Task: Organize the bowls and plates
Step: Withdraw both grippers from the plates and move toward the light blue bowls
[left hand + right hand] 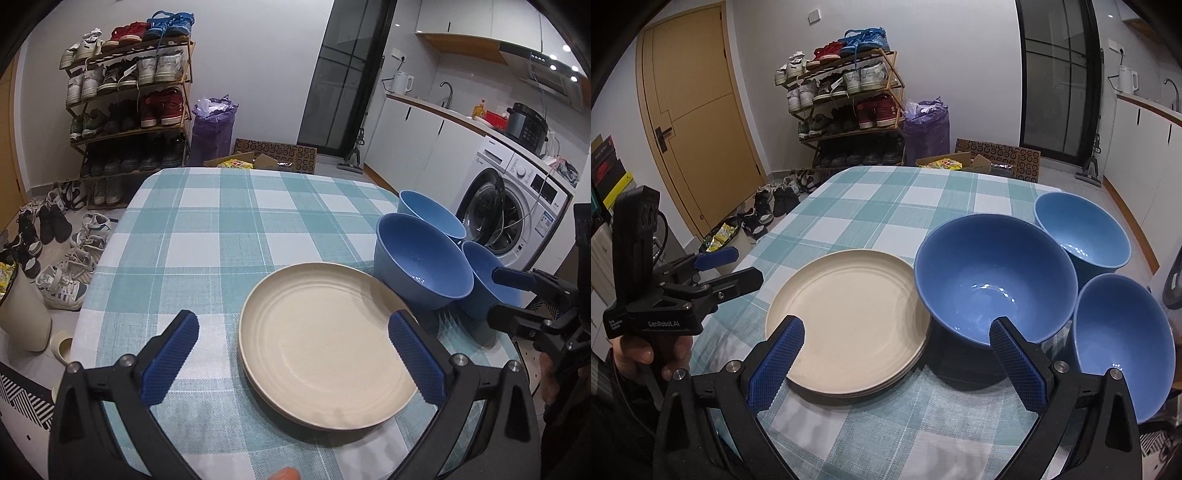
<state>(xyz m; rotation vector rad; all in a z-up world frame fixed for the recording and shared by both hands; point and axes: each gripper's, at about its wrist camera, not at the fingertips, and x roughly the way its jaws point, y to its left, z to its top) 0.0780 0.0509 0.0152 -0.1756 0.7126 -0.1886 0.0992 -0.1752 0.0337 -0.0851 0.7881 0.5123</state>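
The counter (879, 206) wears a teal checked cloth. A stack of cream plates (849, 317) lies near its front edge, touching the big bowl (993, 280) on its right. Two smaller blue bowls (1082, 229) stand just beside that one. The left gripper (293, 354) and right gripper (897, 365) both hover with fingers (775, 365) spread, holding nothing.
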